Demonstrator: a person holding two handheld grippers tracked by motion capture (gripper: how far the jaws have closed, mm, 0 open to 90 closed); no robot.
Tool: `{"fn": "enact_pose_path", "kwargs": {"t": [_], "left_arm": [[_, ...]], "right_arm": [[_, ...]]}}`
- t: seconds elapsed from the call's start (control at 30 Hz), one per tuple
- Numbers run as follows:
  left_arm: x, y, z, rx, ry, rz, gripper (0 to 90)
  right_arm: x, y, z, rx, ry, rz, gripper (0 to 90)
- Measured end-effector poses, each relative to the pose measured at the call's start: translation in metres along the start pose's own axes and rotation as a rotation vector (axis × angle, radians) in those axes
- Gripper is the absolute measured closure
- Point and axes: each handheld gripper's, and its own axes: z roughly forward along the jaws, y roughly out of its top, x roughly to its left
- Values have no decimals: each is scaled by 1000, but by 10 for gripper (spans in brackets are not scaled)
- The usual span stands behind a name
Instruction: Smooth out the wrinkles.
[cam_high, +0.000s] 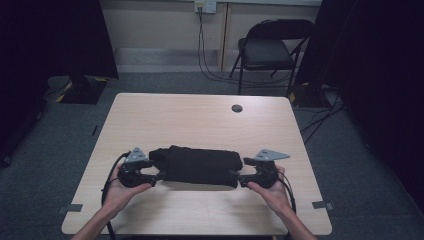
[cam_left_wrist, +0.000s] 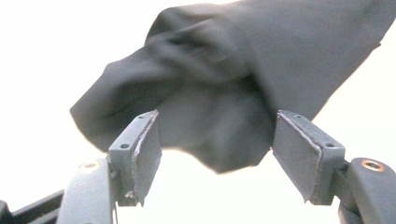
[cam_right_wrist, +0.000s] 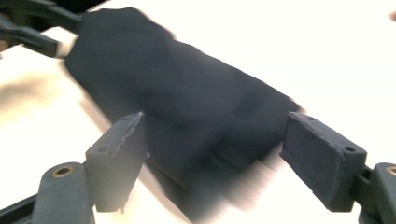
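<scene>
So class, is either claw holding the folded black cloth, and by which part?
Neither. Both the left claw and the right claw stand open at the ends of the folded black cloth, pads off it.

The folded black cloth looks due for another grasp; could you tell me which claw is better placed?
Probably the left claw: the black cloth bulges between its open pads, while the right claw stands open just short of its end.

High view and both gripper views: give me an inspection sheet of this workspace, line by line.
Surface: light wood table with a round cable hole.
Job's things: folded black cloth, lying flat near the front edge.
Clutter: nothing seen.
Grippers: left gripper and right gripper, one at each end of the cloth, jaws open.
Cables: one trails from each gripper; more on the floor by the wall.
Surroundings: folding chair, grey carpet.
</scene>
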Motion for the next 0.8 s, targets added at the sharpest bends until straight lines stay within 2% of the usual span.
{"fn": "enact_pose_path", "kwargs": {"t": [0.07,0.1,0.17,0.2,0.27,0.33,0.37,0.43,0.47,0.53,0.6,0.67,0.8], "left_arm": [[14,-7,-6,19,27,-21,289],[21,-12,-8,35,42,-27,280],[33,-25,-9,56,88,-61,278],[37,-28,-8,73,92,-71,276],[41,-32,-5,100,108,-73,277],[42,-35,-1,133,126,-68,276],[42,-36,1,146,129,-48,275],[42,-39,5,161,150,-39,275],[42,-41,6,141,157,-36,260],[42,-44,7,112,146,-17,219],[42,-48,9,79,152,-18,176],[41,-52,11,37,158,-21,140],[40,-52,11,37,164,-28,138]], "right_arm": [[-13,-8,-12,-5,-46,63,223],[-19,-13,-16,16,-75,91,222],[-30,-24,-21,52,-132,109,224],[-38,-31,-24,88,-169,122,218],[-51,-42,-26,140,-224,134,216],[-62,-51,-28,165,-263,174,211],[-67,-53,-28,181,-284,175,206],[-72,-59,-28,200,-318,181,211],[-72,-61,-27,185,-331,165,211],[-70,-62,-26,195,-357,141,209],[-65,-63,-23,197,-390,96,182],[-63,-67,-21,166,-403,101,155],[-63,-68,-20,152,-407,100,152]]}}
